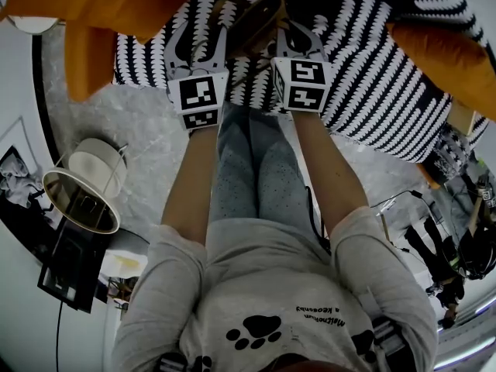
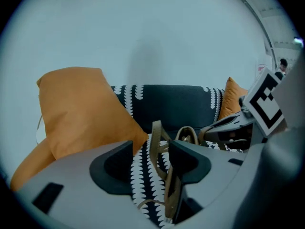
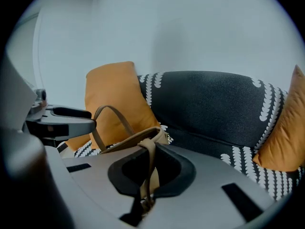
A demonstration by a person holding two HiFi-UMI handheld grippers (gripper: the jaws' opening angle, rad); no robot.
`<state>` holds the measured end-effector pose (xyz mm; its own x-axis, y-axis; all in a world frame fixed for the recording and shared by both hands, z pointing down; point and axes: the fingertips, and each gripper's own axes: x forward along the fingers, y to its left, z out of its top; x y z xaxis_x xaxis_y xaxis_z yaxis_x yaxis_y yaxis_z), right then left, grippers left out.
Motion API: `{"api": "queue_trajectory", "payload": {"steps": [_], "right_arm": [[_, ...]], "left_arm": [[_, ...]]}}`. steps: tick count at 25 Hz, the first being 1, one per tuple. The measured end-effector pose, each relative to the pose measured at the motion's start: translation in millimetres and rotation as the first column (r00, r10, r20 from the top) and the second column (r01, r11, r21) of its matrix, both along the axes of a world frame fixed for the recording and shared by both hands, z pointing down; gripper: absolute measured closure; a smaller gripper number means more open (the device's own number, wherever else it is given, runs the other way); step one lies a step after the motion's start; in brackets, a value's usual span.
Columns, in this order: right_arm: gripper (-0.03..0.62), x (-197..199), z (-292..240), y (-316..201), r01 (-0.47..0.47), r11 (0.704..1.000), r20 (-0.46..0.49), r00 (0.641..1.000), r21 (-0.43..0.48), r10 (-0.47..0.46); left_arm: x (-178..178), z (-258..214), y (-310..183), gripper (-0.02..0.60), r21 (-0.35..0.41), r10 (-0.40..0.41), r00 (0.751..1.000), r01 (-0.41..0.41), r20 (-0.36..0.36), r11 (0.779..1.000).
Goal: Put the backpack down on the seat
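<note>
A tan backpack (image 1: pixel 252 18) rests on the black-and-white patterned sofa seat (image 1: pixel 372 60), between my two grippers. My left gripper (image 1: pixel 198 43) stands open; in the left gripper view a tan strap (image 2: pixel 156 140) runs up between its jaws (image 2: pixel 151 159), close to the right one, with a gap on the left side. My right gripper (image 1: pixel 298 41) is shut on another tan strap (image 3: pixel 147 156) of the backpack (image 3: pixel 131 140), whose carry loop (image 3: pixel 112 116) stands up behind. Both grippers sit side by side over the seat's front part.
Orange cushions lie at the sofa's left (image 1: pixel 116 6) and right (image 1: pixel 442 53) ends. A lamp with a round shade (image 1: pixel 81 200) stands on the floor at the left. Cables and dark gear (image 1: pixel 453 246) lie at the right. The person's legs (image 1: pixel 252 177) stand against the sofa front.
</note>
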<state>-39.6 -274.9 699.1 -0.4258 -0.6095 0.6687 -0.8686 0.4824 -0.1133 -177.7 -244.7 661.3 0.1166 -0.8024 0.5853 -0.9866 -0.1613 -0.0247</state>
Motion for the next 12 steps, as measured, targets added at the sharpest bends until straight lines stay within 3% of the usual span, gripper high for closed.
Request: {"api": "queue_trajectory", "payload": {"steps": [4,7,12], "right_arm": [[0.562,0.8,7.5,6.2,-0.003,1.000,0.004,1.000,-0.002,0.003],[0.562,-8.8,9.2,6.6,0.003,1.000,0.000,1.000,-0.002,-0.003],[0.562,-13.2,5.9,4.3,0.016,1.000,-0.008,1.000,-0.004,-0.016]], "left_arm": [[37.3,-3.9,27.1,0.356,0.022,0.053,0.998,-0.053,0.033,0.998],[63.7,18.3,38.3,0.356,-0.026,0.141,0.990,-0.140,0.005,0.990],[67.9,47.4,25.4,0.357,-0.108,0.187,0.982,-0.183,0.027,0.977]]}}
